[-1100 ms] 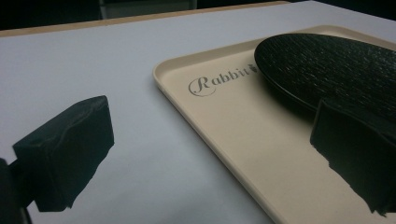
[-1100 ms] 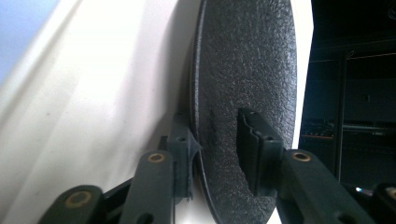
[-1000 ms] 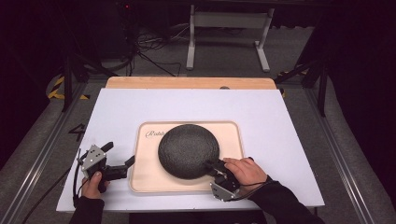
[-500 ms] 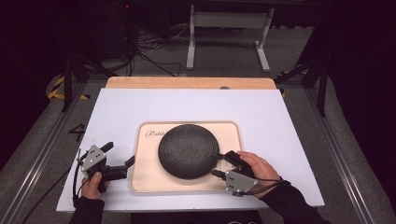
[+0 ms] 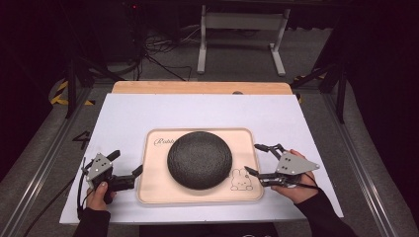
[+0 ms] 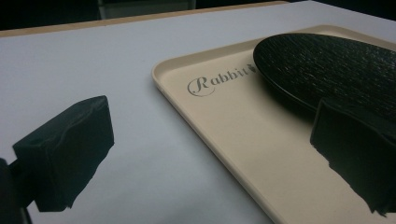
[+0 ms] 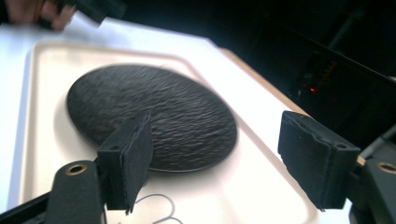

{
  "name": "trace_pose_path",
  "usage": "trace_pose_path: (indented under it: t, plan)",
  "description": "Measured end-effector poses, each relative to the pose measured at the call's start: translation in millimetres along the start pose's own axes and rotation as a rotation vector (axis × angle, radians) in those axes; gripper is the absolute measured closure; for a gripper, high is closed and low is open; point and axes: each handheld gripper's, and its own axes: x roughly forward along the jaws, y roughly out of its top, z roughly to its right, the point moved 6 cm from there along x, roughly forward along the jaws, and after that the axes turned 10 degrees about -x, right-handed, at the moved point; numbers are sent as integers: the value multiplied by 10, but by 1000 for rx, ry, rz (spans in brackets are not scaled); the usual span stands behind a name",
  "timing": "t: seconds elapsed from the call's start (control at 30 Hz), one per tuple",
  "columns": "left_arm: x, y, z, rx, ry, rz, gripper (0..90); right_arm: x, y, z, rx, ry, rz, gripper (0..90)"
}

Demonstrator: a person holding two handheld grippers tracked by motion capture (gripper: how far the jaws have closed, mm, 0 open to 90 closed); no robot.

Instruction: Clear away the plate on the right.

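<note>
A round black textured plate (image 5: 199,159) (image 6: 327,65) (image 7: 149,112) lies in the middle of a beige tray (image 5: 153,190) (image 6: 233,135) (image 7: 46,93) marked "Rabbit". My left gripper (image 5: 129,161) (image 6: 212,140) rests open at the tray's left edge, with one jaw over the white table and the other over the tray near the plate. My right gripper (image 5: 252,158) (image 7: 222,158) hovers by the tray's right edge, clear of the plate. Its jaws have just been opening and stand wide, with nothing pinched between them.
The tray sits on a white board (image 5: 148,113) with a wooden strip (image 5: 197,87) along its far edge. Behind the table stand metal frame legs (image 5: 202,49) and cables on the dark floor. A rabbit drawing (image 5: 240,180) marks the tray's near right corner.
The right gripper has pulled away from the plate's near right rim, going right and slightly up to the tray's right edge, and its jaws have opened. The left gripper and the plate stayed put.
</note>
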Motion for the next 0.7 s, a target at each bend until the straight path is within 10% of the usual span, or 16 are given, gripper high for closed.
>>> trace_pose_path:
  t: [0.37,0.7]
  plan:
    - [0,-1,-2,-3,-3,-4,5,-305,-359,293,259,-88,35,218]
    - [0,0,1,-2,-1,0,5,-414,-847,406,430,-166,-80,199]
